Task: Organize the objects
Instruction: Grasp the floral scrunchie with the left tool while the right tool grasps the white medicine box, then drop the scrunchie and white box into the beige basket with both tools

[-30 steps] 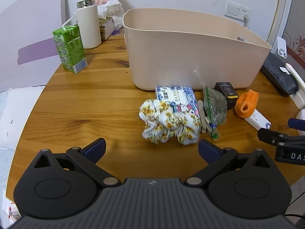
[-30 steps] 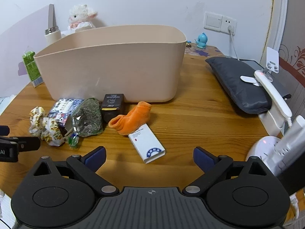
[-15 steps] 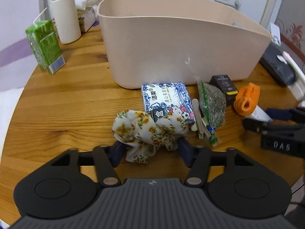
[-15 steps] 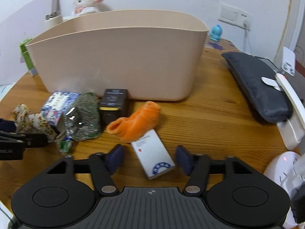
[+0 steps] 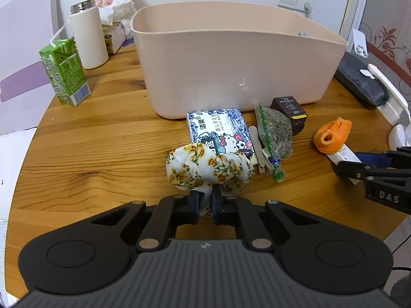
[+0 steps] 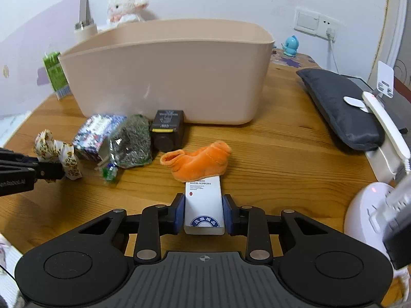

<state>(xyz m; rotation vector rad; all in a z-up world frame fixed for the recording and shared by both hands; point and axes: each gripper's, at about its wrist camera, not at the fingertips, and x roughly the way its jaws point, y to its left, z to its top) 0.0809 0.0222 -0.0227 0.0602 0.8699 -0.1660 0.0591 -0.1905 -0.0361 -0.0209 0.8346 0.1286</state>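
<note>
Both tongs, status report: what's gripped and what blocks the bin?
Left tongs shut on floral scrunchie. Right tongs shut on white hotel box. Orange sock overlaps box's far end. Beige bin open-topped, unobstructed.

The left gripper sits low over the table, its jaws drawn nearly together and pinching the near edge of the floral scrunchie. The right gripper lies level just above the same table, its blue pads pressed against both long sides of the white box, whose far end touches the orange sock.
</note>
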